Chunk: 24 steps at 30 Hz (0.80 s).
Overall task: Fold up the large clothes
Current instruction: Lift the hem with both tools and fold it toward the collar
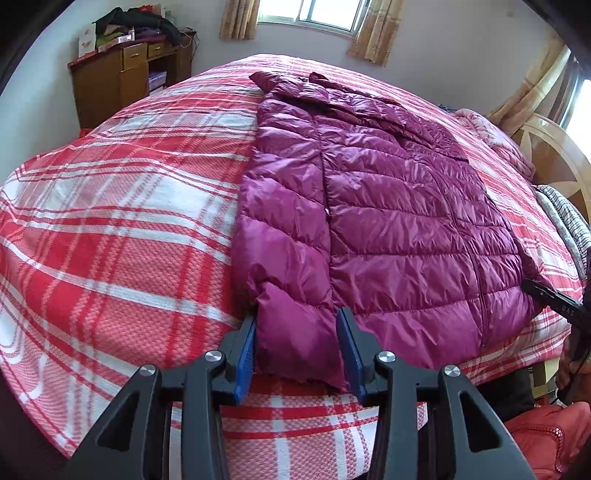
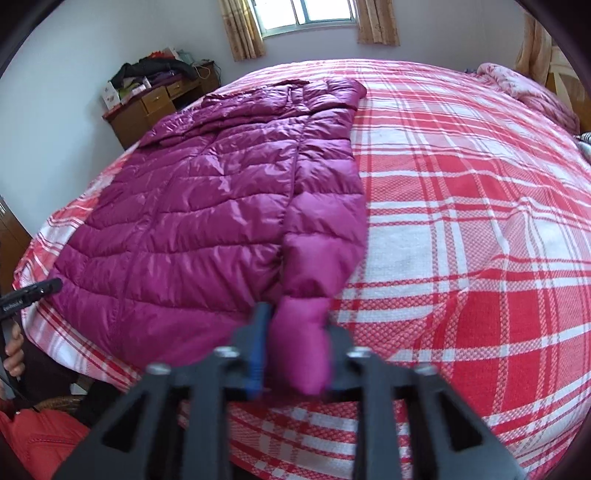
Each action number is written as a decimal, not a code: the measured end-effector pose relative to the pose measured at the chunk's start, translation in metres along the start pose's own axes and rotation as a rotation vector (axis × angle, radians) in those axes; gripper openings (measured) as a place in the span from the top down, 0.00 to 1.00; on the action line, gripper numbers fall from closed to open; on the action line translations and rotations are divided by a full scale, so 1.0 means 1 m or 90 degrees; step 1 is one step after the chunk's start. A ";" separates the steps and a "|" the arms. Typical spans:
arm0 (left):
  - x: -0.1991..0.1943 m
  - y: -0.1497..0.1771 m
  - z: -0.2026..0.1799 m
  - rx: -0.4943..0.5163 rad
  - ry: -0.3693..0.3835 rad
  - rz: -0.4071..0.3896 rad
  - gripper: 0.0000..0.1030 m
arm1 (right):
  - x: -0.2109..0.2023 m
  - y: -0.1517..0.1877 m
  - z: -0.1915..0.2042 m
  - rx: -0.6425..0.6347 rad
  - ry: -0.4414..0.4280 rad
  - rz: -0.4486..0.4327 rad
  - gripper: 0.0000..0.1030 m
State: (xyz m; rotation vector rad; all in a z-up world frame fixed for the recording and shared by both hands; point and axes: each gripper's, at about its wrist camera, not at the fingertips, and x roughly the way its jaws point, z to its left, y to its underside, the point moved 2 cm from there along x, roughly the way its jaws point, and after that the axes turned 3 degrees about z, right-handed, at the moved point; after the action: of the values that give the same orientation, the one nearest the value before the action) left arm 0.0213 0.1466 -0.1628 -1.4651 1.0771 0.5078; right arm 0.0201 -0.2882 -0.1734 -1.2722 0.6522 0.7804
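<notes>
Working on the sleeves of the purple down jacket [image 1: 388,221], spread zipper-side up on the bed [image 1: 110,221], collar toward 12 o'clock, hem toward 6 o'clock. Gripping the cuff of the right sleeve [image 2: 325,221] with the right hand-held gripper [image 2: 297,325], jaws closed firmly on the fabric. Standing parted around the cuff of the left sleeve [image 1: 288,221] with the left hand-held gripper [image 1: 297,321], pads just beside the cloth and apparently not squeezing.

Probably best to take a sure hold of the left cuff first, then to lift both cuffs only a little and lay each sleeve inward over the chest, toward 12 o'clock. Better to move slowly: slippery, puffy shell, likely to slide or spring back. Worth pressing the air out along the fold.

Around: a wooden desk [image 1: 122,74] with a pile of clothes at 10 o'clock, a window [image 1: 306,14] with curtains at 12 o'clock, a pink quilt [image 2: 532,92] at 2 o'clock, a grey striped cloth [image 1: 565,218] at 3 o'clock. Nothing lying on the jacket itself; plenty of plaid cover free on both sides.
</notes>
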 end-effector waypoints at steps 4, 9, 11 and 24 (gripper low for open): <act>0.001 0.001 0.002 -0.010 0.051 -0.006 0.92 | -0.006 -0.001 0.004 -0.017 -0.002 -0.006 0.85; -0.010 0.000 0.006 -0.028 0.081 -0.021 0.94 | -0.035 -0.014 0.003 -0.003 -0.056 -0.049 0.88; -0.019 -0.002 0.004 -0.027 0.105 -0.031 0.95 | -0.048 -0.019 0.001 0.013 -0.072 -0.068 0.88; -0.131 -0.025 -0.021 -0.006 0.266 -0.160 0.95 | -0.136 -0.043 0.005 0.038 -0.122 -0.183 0.88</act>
State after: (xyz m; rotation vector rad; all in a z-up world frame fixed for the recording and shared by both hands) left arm -0.0263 0.1663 -0.0378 -1.7309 1.1878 0.0245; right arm -0.0248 -0.3083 -0.0391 -1.1875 0.3256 0.6305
